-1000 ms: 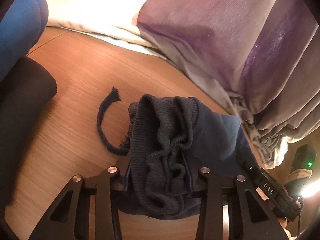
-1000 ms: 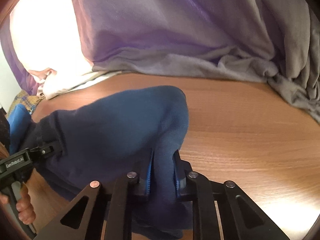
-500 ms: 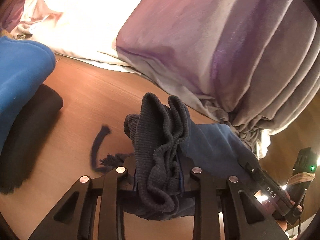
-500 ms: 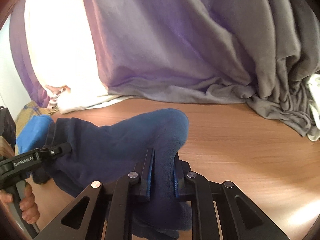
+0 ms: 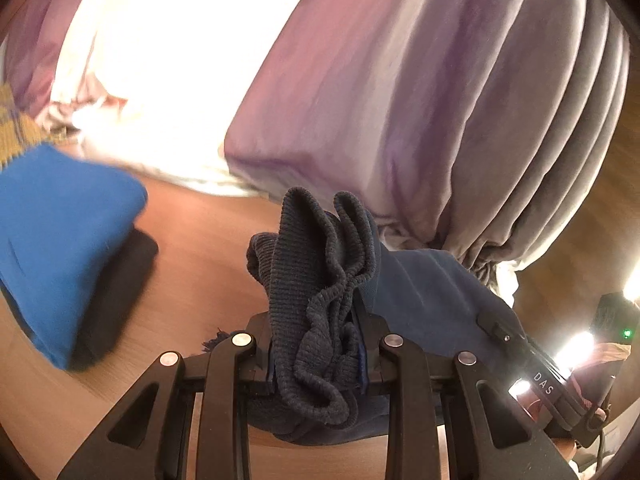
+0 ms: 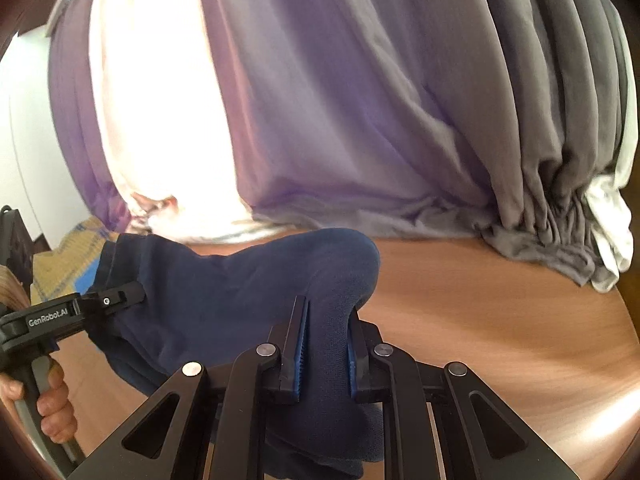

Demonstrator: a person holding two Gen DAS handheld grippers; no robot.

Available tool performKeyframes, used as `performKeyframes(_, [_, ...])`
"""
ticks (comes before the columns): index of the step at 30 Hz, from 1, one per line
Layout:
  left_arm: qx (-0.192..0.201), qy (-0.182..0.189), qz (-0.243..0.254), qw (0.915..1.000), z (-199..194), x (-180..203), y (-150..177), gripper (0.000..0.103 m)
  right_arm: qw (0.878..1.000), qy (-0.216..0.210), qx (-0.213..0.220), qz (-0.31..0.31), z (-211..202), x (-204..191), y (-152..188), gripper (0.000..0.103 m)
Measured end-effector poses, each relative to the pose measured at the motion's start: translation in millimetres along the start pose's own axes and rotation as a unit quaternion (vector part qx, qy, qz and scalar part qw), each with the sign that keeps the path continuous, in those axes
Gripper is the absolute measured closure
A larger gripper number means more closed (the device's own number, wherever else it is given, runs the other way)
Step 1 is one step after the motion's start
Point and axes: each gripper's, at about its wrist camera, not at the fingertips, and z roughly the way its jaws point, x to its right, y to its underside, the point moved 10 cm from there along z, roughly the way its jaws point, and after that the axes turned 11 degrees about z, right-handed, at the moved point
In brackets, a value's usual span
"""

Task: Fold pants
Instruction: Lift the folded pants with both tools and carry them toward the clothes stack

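Note:
The navy pants (image 6: pixel 224 300) hang in the air between both grippers, above the wooden table (image 6: pixel 500 320). My left gripper (image 5: pixel 316 344) is shut on the bunched ribbed waistband (image 5: pixel 316 280), which stands up between its jaws. My right gripper (image 6: pixel 326 332) is shut on a fold of the navy fabric. In the right wrist view the left gripper (image 6: pixel 80 312) shows at far left, clamped on the pants' other end. In the left wrist view the right gripper (image 5: pixel 532 364) shows at lower right on the blue cloth (image 5: pixel 432 296).
A bright blue folded garment (image 5: pixel 60 240) lies on a black one (image 5: pixel 116 288) at the left of the table. Purple-grey curtains (image 6: pixel 380 120) hang behind the table, bunched at its back edge. A yellow patterned cloth (image 6: pixel 68 256) lies far left.
Both grippers have lifted the pants up off the table, and the views have tilted upward toward the curtain. The drawstring that lay on the table is now almost out of sight.

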Motion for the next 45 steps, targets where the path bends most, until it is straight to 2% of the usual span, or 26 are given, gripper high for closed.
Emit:
performKeyframes(9, [0.041,0.011,0.049,0.9979,-46,-43,-65,0.075,0.998,-0.01,0.063,-0.021,-15,-71,-39,0.086])
performKeyframes(13, [0.055,0.035,0.084,0.9943,-64,-75,-102,0.075,0.996,-0.003,0.088,-0.024,-8,-114,-49,0.086])
performKeyframes(20, [0.035,0.094,0.132,0.9861,-71,-146,-159,0.075,0.989,0.046,0.142,-0.011,2,-202,-68,0.086])
performKeyframes(24, [0.022,0.111,0.151,0.982,-68,-185,-174,0.075,0.986,0.07,0.151,-0.001,16,-241,-67,0.086])
performKeyframes(33, [-0.015,0.112,0.141,0.9835,-51,-253,-162,0.075,0.989,0.087,0.119,-0.004,70,-298,-47,0.086])
performKeyframes(39, [-0.037,0.1,0.126,0.9863,-52,-292,-138,0.075,0.994,0.074,0.086,-0.005,93,-325,-23,0.086])
performKeyframes(45, [-0.082,0.093,0.112,0.986,-43,-327,-102,0.075,0.997,0.069,0.046,-0.009,112,-344,14,0.086])
